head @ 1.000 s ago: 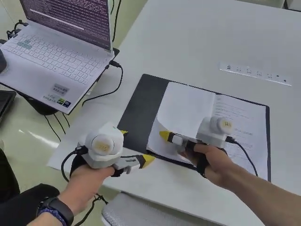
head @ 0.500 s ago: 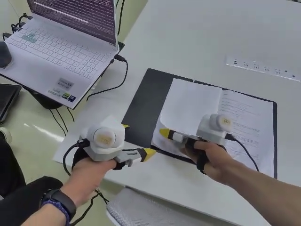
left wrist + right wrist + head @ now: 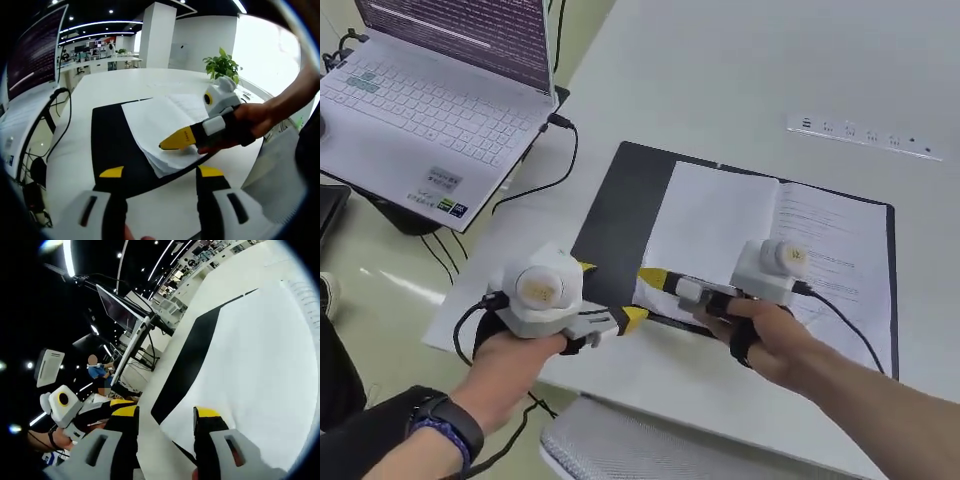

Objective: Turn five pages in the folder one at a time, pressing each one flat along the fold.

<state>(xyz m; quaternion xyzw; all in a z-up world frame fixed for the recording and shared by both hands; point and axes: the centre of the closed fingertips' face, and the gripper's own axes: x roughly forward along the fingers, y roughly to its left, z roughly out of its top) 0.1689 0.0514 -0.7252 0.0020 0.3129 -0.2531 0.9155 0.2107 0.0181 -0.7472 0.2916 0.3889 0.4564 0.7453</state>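
Observation:
A black folder lies open on the white table, with a blank white page on its left side and a printed page on its right. My right gripper rests low over the blank page's near left corner. Its jaws stand open astride that corner, and the white sheet spreads out beyond them. My left gripper hovers open off the folder's near left edge, holding nothing. Past its own tips it faces the folder and the right gripper.
An open laptop sits at the far left, with cables trailing toward the folder. A socket strip is set into the table behind the folder. The table's near edge runs just below both hands.
The head view has shifted. My right gripper has edged slightly left toward the page's near corner, and my left gripper has come a little closer to the folder's edge.

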